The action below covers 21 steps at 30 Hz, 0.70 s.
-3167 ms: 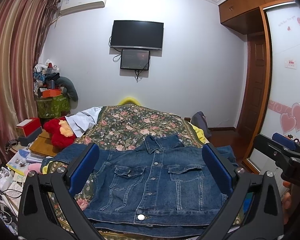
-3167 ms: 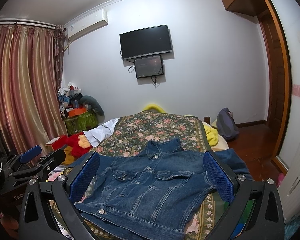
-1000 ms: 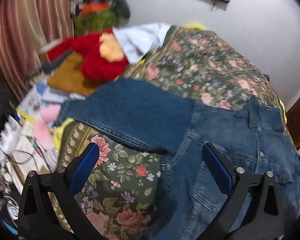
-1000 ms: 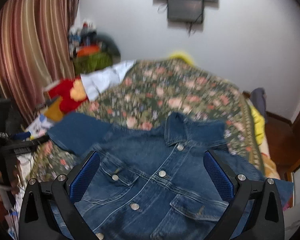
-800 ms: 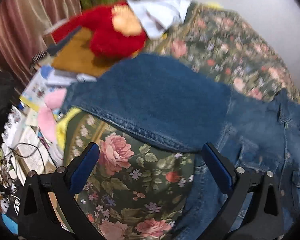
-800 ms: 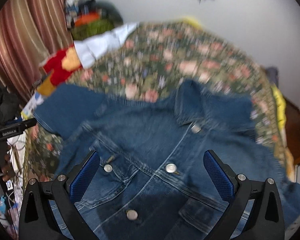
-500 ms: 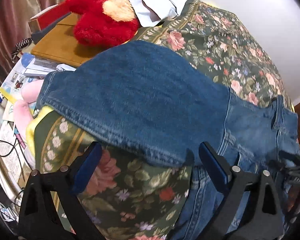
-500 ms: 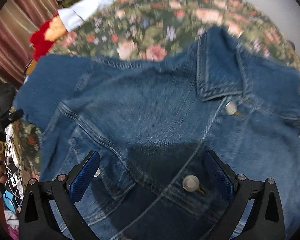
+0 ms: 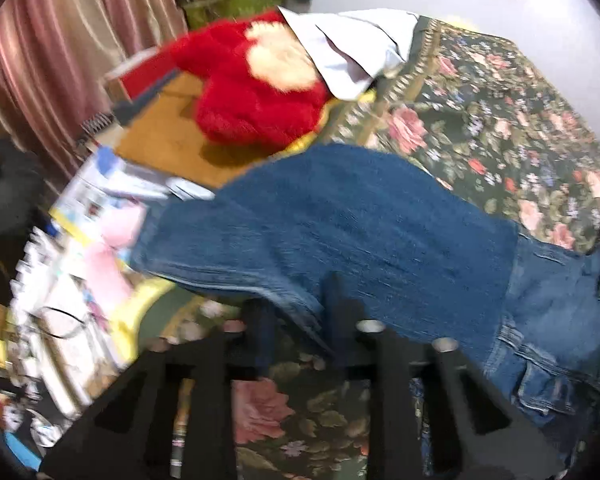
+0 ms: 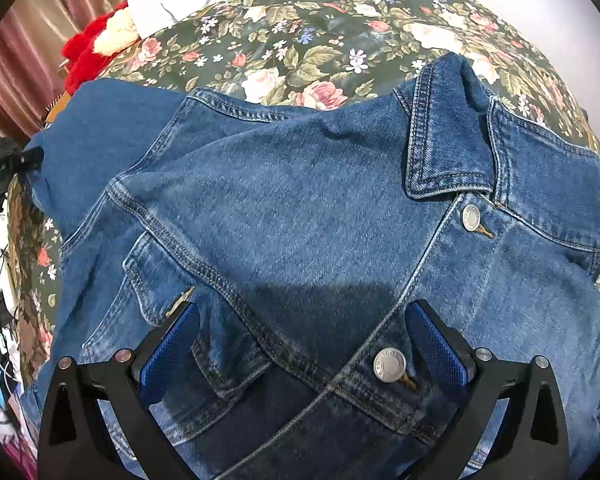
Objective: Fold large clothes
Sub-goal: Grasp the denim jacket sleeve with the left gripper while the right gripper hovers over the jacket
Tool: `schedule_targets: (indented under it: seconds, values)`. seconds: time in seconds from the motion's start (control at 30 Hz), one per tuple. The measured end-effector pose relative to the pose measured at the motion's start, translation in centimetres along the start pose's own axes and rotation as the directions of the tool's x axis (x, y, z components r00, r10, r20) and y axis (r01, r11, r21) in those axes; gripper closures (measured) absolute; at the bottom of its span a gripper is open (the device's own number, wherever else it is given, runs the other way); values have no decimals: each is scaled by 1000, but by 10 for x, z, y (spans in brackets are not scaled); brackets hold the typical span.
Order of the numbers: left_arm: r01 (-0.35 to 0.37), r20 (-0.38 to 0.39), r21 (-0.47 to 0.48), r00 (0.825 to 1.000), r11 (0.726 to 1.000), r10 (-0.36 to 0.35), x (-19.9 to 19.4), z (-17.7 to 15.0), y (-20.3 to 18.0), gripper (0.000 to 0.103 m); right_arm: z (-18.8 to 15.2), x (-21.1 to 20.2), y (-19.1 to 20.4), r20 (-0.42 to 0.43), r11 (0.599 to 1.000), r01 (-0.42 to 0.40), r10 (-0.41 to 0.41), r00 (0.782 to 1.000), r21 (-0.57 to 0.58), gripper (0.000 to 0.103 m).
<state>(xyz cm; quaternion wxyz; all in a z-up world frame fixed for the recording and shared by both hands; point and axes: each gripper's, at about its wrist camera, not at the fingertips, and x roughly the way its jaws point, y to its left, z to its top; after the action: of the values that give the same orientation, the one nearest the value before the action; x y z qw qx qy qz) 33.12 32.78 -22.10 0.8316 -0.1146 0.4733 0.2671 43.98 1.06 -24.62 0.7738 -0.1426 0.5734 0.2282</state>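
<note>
A denim jacket (image 10: 320, 220) is lying front-up on a bed covered by a flowered bedspread (image 10: 300, 20), its collar (image 10: 448, 132) pointing toward the far end of the bed and one sleeve (image 9: 340, 232) stretching out to the bed's edge. The left gripper (image 9: 296, 316) is pinching the lower hem of that sleeve, its two fingers drawn close together with the denim edge caught between them; this view is blurred. The right gripper (image 10: 300, 344) is hovering low over the jacket's chest with its blue pads (image 10: 168, 352) spread wide apart, one beside the chest pocket flap (image 10: 172, 280) and the other next to a metal button (image 10: 389, 365) on the front placket. Beyond the sleeve, a red plush toy (image 9: 256, 92) and a white cloth (image 9: 356, 44) are sitting near the bed's far corner, with a pink curtain (image 9: 68, 40) hanging behind.
</note>
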Motion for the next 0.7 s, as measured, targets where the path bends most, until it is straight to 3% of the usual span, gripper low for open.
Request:
schedule_targets:
  seconds: [0.27, 0.47, 0.57, 0.63, 0.7]
  values:
    - [44, 169, 99, 984, 994, -61, -72, 20, -37, 91, -8, -56, -15, 86, 998, -50, 47, 995, 41, 0]
    - [81, 271, 271, 950, 959, -157, -121, -1, -105, 93, -25, -116, -45, 186, 995, -46, 29, 982, 90, 0]
    - [179, 190, 348, 948, 920, -256, -120, -19, -141, 93, -36, -139, -61, 221, 990, -52, 22, 975, 130, 0]
    - [296, 61, 360, 939, 885, -339, -102, -31, -161, 93, -47, -152, -73, 239, 986, -58, 19, 971, 158, 0]
    - [371, -68, 323, 926, 870, -370, -72, -43, -179, 90, -57, -163, -83, 248, 981, -62, 15, 969, 181, 0]
